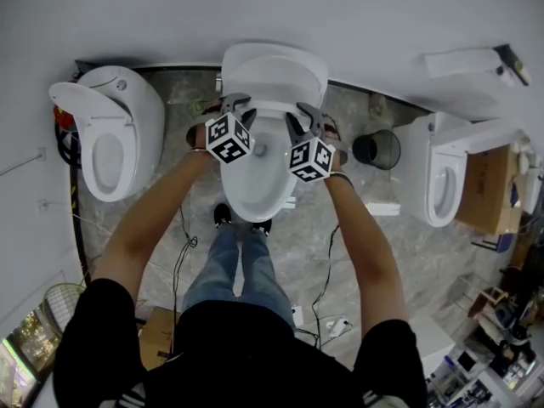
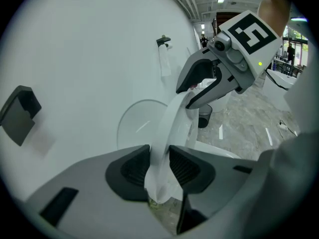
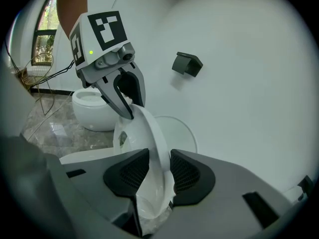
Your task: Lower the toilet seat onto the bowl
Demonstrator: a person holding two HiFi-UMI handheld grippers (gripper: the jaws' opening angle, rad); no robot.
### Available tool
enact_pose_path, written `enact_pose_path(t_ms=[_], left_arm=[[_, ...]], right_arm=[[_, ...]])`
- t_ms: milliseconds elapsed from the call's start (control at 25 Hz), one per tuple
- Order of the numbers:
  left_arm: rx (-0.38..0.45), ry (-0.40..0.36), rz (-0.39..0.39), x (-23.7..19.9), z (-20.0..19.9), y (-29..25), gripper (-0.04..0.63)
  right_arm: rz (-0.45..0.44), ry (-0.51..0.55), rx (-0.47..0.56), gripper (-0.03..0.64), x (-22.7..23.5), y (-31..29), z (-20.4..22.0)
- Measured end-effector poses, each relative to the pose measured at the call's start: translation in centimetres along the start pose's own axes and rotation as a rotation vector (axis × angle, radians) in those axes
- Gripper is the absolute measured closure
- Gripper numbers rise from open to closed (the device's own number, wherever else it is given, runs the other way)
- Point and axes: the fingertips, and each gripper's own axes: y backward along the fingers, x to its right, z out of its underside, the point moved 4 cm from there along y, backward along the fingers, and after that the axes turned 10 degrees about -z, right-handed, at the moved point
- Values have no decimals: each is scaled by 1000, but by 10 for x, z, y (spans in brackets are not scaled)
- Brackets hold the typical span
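Jaws of the left gripper [image 2: 159, 164] stand narrow, their black ribbed pads pressed on both faces of the white plastic ring-shaped toilet seat [image 2: 172, 117]. The right gripper [image 3: 158, 169] is clamped the same way on the opposite side of that ring. The seat hangs tilted above the white ceramic toilet bowl [image 1: 255, 189], not yet down on it. It is clear of the round white lid [image 1: 274, 68], which stands upright behind the bowl against the plain white wall [image 1: 357, 15]. Each gripper carries a cube of black-and-white square markers, and those patterns are the only print that can be made out. The person stands at the front of the bowl in blue jeans and a black top, both bare forearms reaching over it. A second white toilet [image 1: 119, 134] sits left of the bowl and a third white toilet [image 1: 446, 177] well to its right. A dark round waste bin [image 1: 376, 149] stands between the bowl and that third toilet. A brown cardboard box [image 1: 484, 189] is further right. Black cables trail over the grey marble floor [image 1: 340, 245] near the bowl's front. A small black bracket [image 3: 187, 63] is fixed to the wall above the bowl.
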Motion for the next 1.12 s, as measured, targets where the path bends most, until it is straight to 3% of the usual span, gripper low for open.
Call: enact_pose_path(t_ms=[800,1120], left_arm=[[-20,-48,40,64,31,46,477],[-18,-141,25,95,49,65,488]], right_arm=[[-20,83,-22,486,-80,37,14],[-65,121,-40,494,-117,47,23]])
